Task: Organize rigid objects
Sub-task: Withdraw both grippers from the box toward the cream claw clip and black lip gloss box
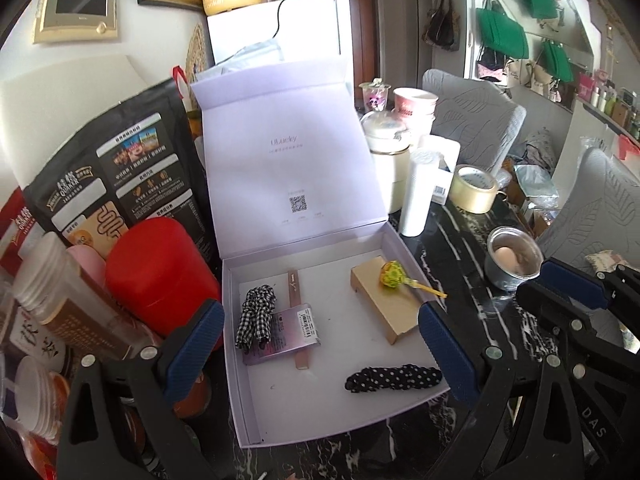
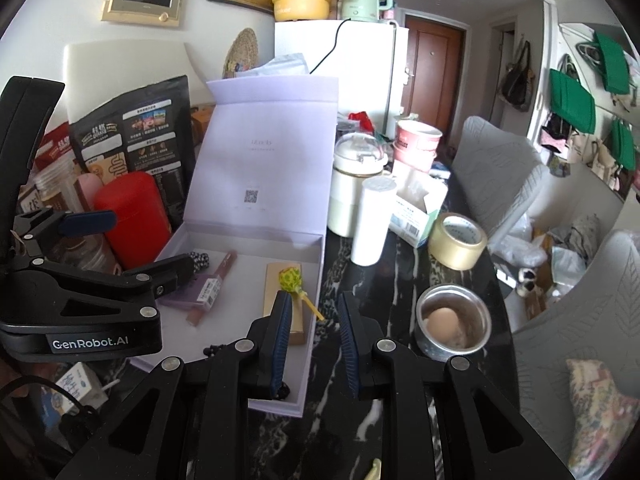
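Observation:
An open lavender gift box (image 1: pixel 256 420) lies on the dark marble table with its lid upright. Inside are a checkered hair tie (image 1: pixel 256 314), a small purple packet (image 1: pixel 286 332) over a brown stick, a tan carton (image 1: pixel 384 300) with a green lollipop (image 1: pixel 394 274) on it, and a polka-dot scrunchie (image 1: pixel 394 378). My left gripper (image 1: pixel 320 354) is open and empty above the box's front. My right gripper (image 2: pixel 314 342) is open and empty over the box's right wall (image 2: pixel 310 344), near the lollipop (image 2: pixel 291 278) and carton (image 2: pixel 282 304).
A red canister (image 1: pixel 160 276), a black oat bag (image 1: pixel 116 172) and jars crowd the left. A white tumbler (image 2: pixel 370 220), a cream pot (image 2: pixel 352 184), a tape roll (image 2: pixel 458 240) and a steel cup with an egg (image 2: pixel 452 322) stand right of the box. Grey chairs stand beyond.

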{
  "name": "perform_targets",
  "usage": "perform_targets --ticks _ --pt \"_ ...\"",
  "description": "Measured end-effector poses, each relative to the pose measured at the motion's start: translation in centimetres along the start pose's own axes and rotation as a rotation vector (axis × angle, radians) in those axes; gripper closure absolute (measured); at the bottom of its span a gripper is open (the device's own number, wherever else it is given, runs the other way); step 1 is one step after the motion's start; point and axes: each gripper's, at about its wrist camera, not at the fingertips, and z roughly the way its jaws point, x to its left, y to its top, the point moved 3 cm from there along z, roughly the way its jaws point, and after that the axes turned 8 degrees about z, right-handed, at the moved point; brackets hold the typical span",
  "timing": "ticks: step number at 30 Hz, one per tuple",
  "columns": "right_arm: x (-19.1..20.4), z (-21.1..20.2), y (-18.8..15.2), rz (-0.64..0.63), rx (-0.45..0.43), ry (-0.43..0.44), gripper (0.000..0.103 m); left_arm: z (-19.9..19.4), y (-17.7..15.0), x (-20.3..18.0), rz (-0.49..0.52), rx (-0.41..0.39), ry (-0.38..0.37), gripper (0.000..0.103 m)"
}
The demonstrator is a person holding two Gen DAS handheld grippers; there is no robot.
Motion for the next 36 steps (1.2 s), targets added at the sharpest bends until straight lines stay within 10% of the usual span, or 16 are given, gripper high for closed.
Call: perform_targets --ticks 36 --pt "-3.8 -13.8 -8.4 0.066 -0.102 -0.167 0.054 -8.4 -5.2 -9.7 0.176 -0.083 -0.215 0.004"
